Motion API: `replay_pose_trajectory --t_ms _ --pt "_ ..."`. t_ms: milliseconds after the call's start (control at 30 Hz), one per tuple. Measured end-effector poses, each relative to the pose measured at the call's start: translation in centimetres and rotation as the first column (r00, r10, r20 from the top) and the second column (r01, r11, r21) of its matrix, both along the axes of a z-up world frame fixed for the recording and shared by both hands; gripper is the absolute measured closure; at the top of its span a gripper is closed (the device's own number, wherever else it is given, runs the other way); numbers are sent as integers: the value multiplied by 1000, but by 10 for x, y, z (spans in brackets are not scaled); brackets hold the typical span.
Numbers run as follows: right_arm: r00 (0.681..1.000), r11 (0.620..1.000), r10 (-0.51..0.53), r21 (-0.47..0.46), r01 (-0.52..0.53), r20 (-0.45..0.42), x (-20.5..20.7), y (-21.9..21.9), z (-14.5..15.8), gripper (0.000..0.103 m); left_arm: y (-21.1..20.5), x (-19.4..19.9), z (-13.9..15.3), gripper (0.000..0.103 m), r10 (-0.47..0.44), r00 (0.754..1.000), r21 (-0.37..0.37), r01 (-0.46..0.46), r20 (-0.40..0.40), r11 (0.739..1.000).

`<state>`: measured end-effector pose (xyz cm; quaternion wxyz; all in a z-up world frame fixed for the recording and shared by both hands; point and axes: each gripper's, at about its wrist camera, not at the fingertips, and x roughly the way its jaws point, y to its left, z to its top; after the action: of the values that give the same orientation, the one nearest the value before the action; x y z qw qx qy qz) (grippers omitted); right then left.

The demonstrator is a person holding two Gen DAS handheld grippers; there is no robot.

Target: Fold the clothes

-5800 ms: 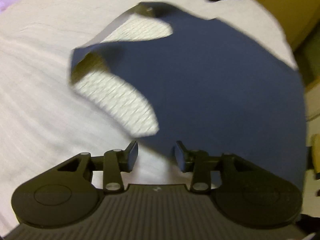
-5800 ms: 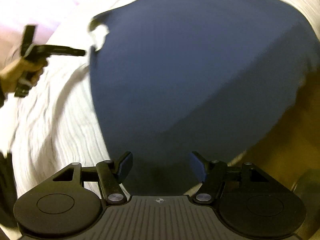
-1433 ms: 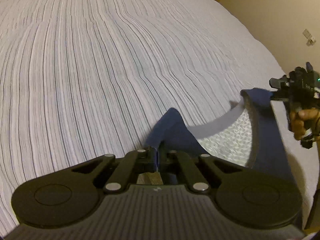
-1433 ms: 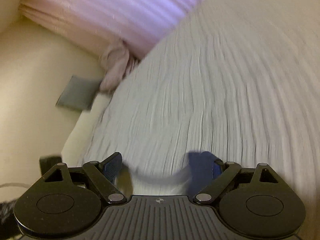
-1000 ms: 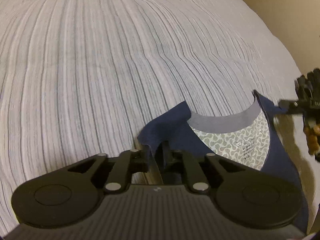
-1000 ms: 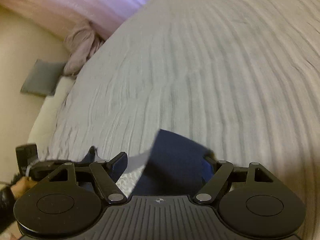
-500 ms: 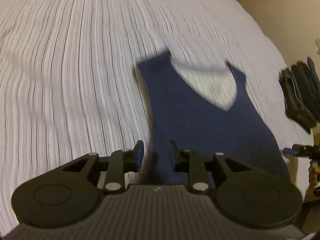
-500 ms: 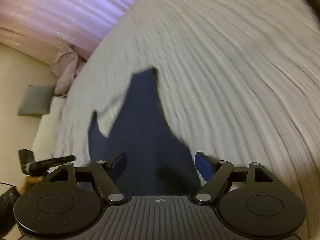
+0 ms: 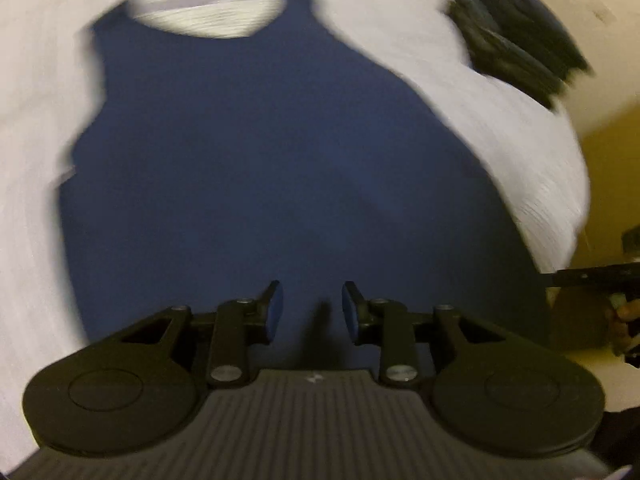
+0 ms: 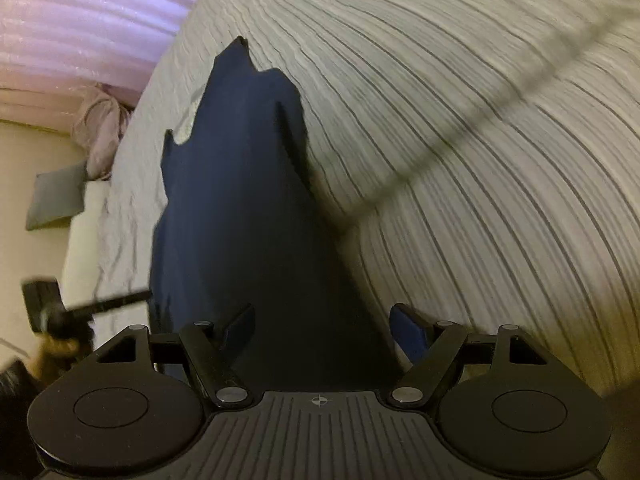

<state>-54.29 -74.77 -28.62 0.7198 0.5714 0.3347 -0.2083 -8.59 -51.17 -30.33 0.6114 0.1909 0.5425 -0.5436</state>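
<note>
Navy tank top [image 9: 280, 152] now dropped flat on striped bed [image 10: 460, 120], left tool [image 9: 311, 312] empty, jaws opening, right tool [image 10: 322, 332] released, spread wide.

My left wrist view is smeared with motion: the bedspread [image 9: 500, 92] shows no stripes, and the dark pile [image 9: 516, 36] at far right is unreadable. My gripper bodies hide the navy top's [image 9: 280, 152] near hem in both views.
</note>
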Motion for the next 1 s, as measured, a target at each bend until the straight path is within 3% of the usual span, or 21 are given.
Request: replay_pose_trajectory --t_ms 133,267,367,500,600,700,833,900,933,1000 --pt "998 997 -61 -52 61 18 -8 45 7 25 -34 -42 1 73 -202 979 -89 201 -7 976" --pt "998 988 -63 -140 65 21 6 90 17 25 -57 -79 8 72 -360 933 -143 357 9 923" --pt "999 978 -47 -203 51 23 19 122 24 25 -73 -97 12 69 -436 899 -156 437 42 886" --pt "996 977 -64 -199 74 56 27 143 27 25 -98 -117 16 67 -516 851 -160 524 93 836" --pt "974 959 -204 -181 218 93 1 141 29 25 -134 -117 10 66 -534 833 -125 551 146 825" --pt "933 918 -348 -169 358 85 -40 130 26 25 -182 -108 0 67 -544 813 -40 563 205 826" --pt "864 857 -501 -117 502 47 -91 117 2 25 -254 -101 -16 67 -591 761 57 600 267 798" --pt "817 816 -574 -57 576 44 -112 114 -16 25 -279 -103 -24 67 -645 707 94 650 290 754" --pt "791 791 -610 -24 611 43 -121 113 -25 25 -289 -106 -29 67 -705 646 120 707 294 697" --pt "751 753 -658 48 657 55 -135 109 -40 25 -299 -114 -36 67 -816 484 188 811 317 554"
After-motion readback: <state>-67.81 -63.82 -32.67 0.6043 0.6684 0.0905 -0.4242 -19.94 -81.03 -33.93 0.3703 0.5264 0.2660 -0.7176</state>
